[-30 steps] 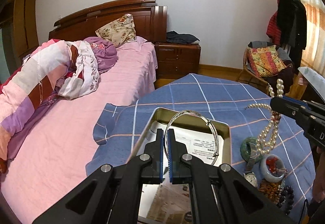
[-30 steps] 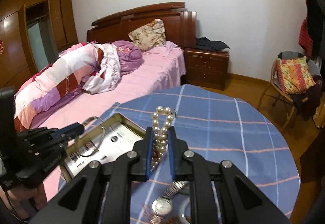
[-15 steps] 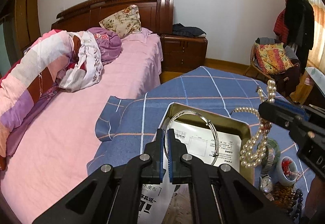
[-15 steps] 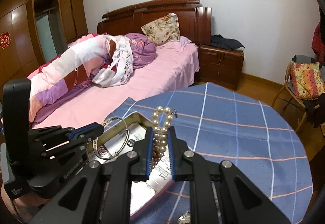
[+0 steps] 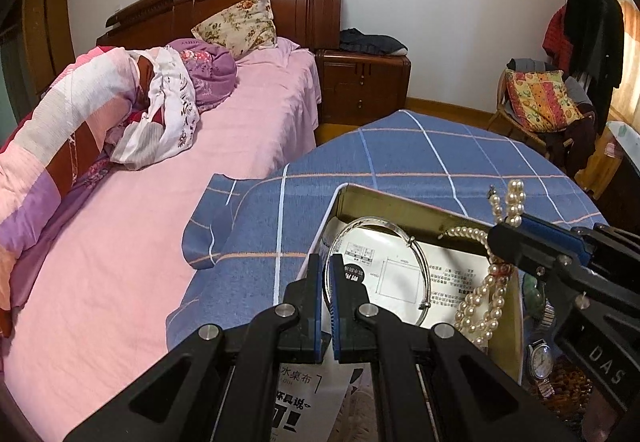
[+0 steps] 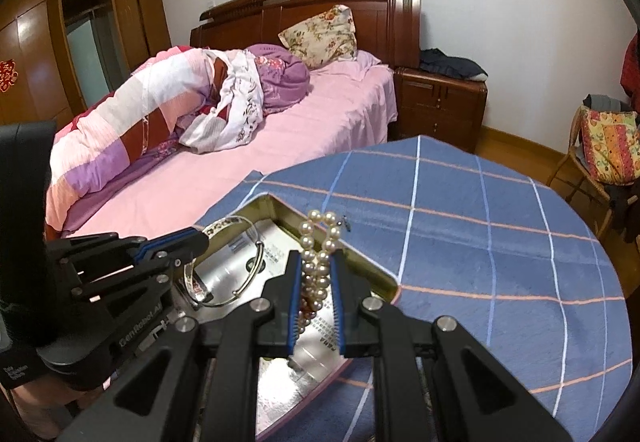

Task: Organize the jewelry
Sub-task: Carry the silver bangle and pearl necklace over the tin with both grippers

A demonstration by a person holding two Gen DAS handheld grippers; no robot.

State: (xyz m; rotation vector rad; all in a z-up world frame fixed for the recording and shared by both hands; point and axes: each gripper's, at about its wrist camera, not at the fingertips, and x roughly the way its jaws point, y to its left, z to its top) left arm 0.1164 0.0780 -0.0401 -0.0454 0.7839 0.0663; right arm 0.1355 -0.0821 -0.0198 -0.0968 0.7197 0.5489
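Pearls on the white bead necklace point(image 6: 316, 266) hang squeezed in my right tongs point(image 6: 316, 296) over the gold metal tin point(image 5: 416, 207); my left tongs point(image 5: 327, 304) pinch the thin silver bangle point(image 5: 420, 262) there too.

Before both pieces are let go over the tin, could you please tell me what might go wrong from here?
1. The pearl necklace hangs across the tin's right wall, so on release part may slide out toward the wristwatch.
2. The silver bangle, pinched by the left gripper, sits close to the pearls; dropped together, they could tangle.
3. The right gripper holds only a few strands, so they may slip.
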